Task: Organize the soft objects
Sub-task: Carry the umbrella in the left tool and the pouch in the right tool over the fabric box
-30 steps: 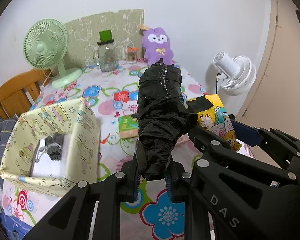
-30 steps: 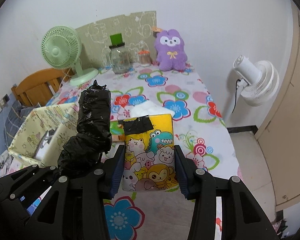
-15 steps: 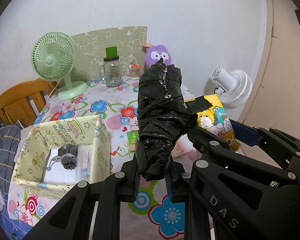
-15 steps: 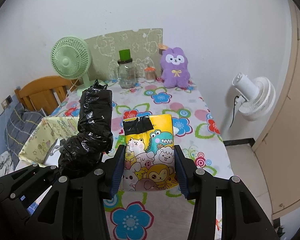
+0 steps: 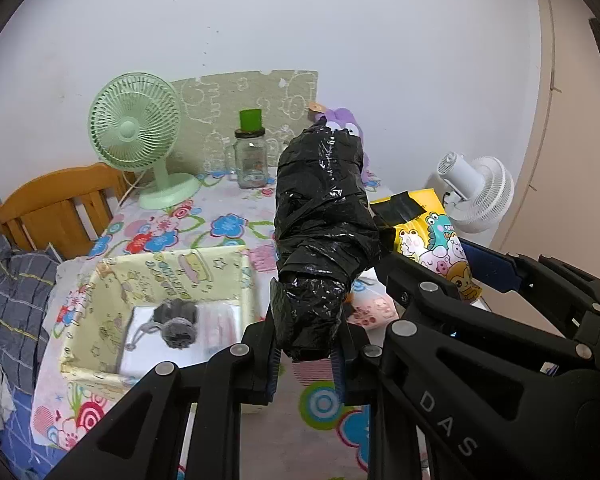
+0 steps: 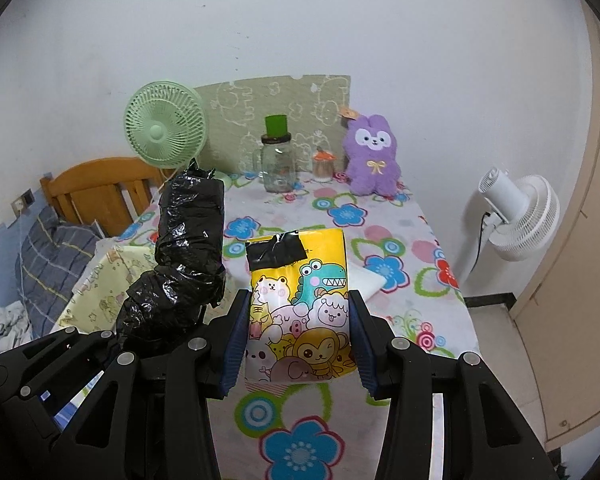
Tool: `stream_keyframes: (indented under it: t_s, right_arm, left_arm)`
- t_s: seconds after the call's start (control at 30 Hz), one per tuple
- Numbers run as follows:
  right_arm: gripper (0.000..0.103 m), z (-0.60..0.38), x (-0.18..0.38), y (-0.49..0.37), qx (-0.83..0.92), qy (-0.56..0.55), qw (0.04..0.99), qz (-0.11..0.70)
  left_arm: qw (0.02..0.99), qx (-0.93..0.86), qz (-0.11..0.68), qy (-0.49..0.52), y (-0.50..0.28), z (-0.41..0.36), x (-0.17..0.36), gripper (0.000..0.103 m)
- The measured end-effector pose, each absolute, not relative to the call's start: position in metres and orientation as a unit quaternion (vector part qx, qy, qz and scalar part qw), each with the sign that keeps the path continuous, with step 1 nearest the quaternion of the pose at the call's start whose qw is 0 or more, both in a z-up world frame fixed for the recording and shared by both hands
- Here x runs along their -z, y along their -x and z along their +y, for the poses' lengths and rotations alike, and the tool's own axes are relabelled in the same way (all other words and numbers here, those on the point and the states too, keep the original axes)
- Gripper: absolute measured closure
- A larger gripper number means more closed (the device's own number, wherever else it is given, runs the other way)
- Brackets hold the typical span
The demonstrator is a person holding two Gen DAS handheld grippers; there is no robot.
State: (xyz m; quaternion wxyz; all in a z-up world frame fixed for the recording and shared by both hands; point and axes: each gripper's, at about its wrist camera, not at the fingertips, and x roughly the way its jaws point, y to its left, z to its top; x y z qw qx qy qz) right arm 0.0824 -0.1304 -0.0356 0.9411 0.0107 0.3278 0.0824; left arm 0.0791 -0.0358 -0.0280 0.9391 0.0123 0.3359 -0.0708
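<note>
My left gripper [image 5: 306,354] is shut on the lower end of a long bundle wrapped in black plastic [image 5: 324,224], which stands up in the air above the flowered table [image 5: 228,224]. Beside it, my right gripper [image 6: 298,340] is shut on a yellow cartoon-animal packet [image 6: 300,300] with a black tape patch at its top. In the right wrist view the black bundle [image 6: 184,252] shows at the left. A pale yellow fabric box [image 5: 156,308] sits below left, holding a dark grey pouch [image 5: 176,322] on white items.
At the table's back stand a green fan [image 6: 164,132], a glass jar with a green lid [image 6: 276,164], a small jar [image 6: 323,166] and a purple plush [image 6: 372,156]. A wooden chair [image 5: 56,208] is left, a white floor fan [image 6: 516,216] right. A white pad [image 6: 364,278] lies under the packet.
Both grippers have risen and drawn back from the table with their loads still held. The table and the fabric box look smaller and lower in both views.
</note>
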Motion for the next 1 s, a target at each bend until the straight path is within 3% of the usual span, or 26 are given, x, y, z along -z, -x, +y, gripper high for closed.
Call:
stream_keyframes:
  t_s: [1.0]
  right_arm:
    - [0.053,-0.032,0.035,-0.115,-0.142,0.016,0.932,0.332]
  left_arm:
    - [0.94,0.013,0.341,0.007,-0.101,0.058,0.035,0.083]
